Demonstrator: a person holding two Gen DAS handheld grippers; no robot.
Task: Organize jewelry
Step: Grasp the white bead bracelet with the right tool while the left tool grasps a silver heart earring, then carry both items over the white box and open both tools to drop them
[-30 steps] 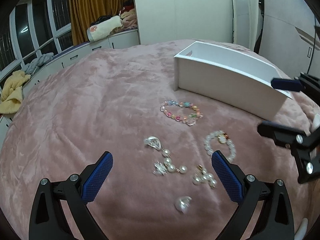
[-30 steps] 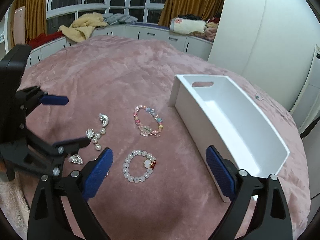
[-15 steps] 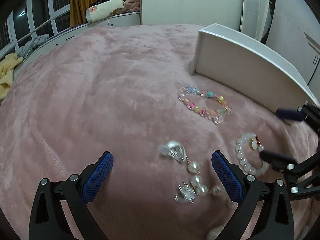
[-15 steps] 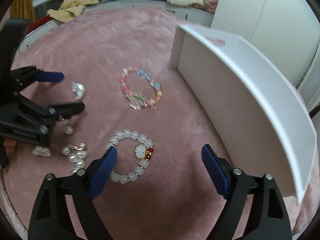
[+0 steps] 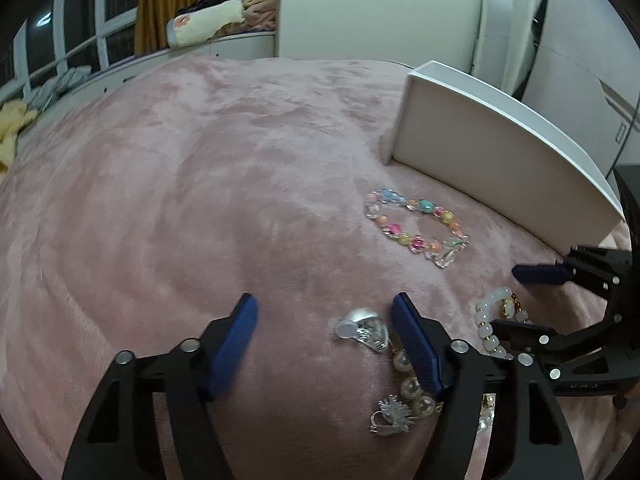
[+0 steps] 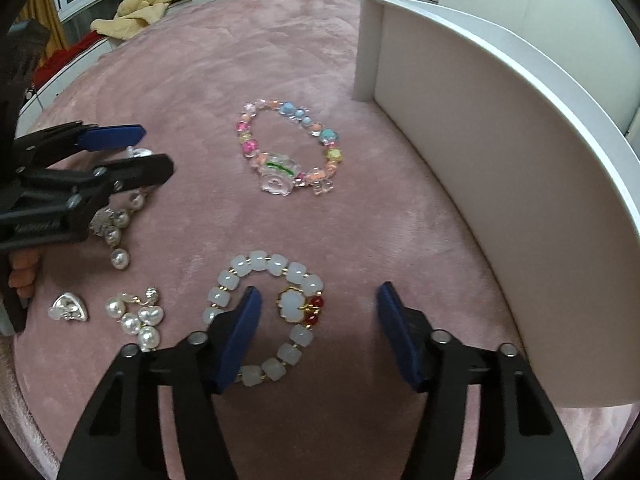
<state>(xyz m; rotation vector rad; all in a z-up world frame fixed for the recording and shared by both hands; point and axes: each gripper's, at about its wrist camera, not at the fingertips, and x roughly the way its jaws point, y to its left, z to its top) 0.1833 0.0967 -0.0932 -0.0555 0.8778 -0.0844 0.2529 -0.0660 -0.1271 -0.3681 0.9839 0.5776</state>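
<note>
Jewelry lies on a pink blanket (image 5: 200, 184). My left gripper (image 5: 325, 312) is open and low, with a silver earring (image 5: 362, 328) between its fingers near the right one; pearl earrings (image 5: 412, 388) lie just behind. My right gripper (image 6: 318, 304) is open over a white bead bracelet (image 6: 264, 312) with a red charm, its left finger across the loop. A colourful bead bracelet (image 6: 288, 148) lies farther out, also in the left wrist view (image 5: 416, 226). A white box (image 6: 500, 140) stands to the right, open on top.
More pearl earrings (image 6: 138, 318) and a second silver earring (image 6: 70, 308) lie at the left in the right wrist view. Window ledges with folded towels (image 6: 140, 8) and curtains run behind the bed. A white wardrobe (image 5: 380, 8) stands beyond the box.
Both grippers have moved forward and down toward the blanket. The left one now brackets the silver earring and has narrowed; the right one now sits over the white bead bracelet.
</note>
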